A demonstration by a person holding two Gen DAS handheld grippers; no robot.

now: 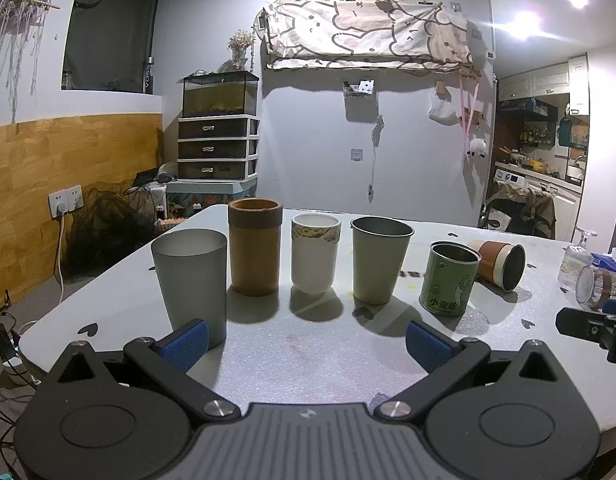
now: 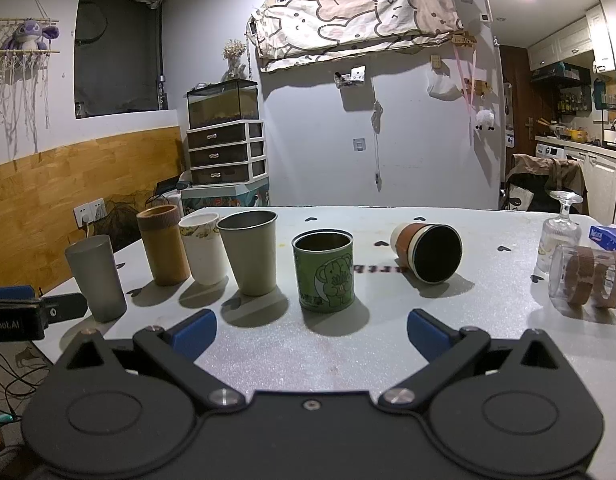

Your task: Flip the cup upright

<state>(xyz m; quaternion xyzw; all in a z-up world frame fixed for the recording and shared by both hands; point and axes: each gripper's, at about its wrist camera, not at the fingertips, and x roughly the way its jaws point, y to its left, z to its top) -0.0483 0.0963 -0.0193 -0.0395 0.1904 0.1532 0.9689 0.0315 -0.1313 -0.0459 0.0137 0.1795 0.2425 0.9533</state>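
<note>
On the table, brown cup lies sideways, empty.

Lived-in home: fish tank atop plastic drawers, plush toy high to tank's left, kitchen w/ washing machine far right.

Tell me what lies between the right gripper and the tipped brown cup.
Only bare table. In the right wrist view, the right gripper is open; the brown cup lies on its side ahead and to the right. The green tin stands left of that line.
</note>
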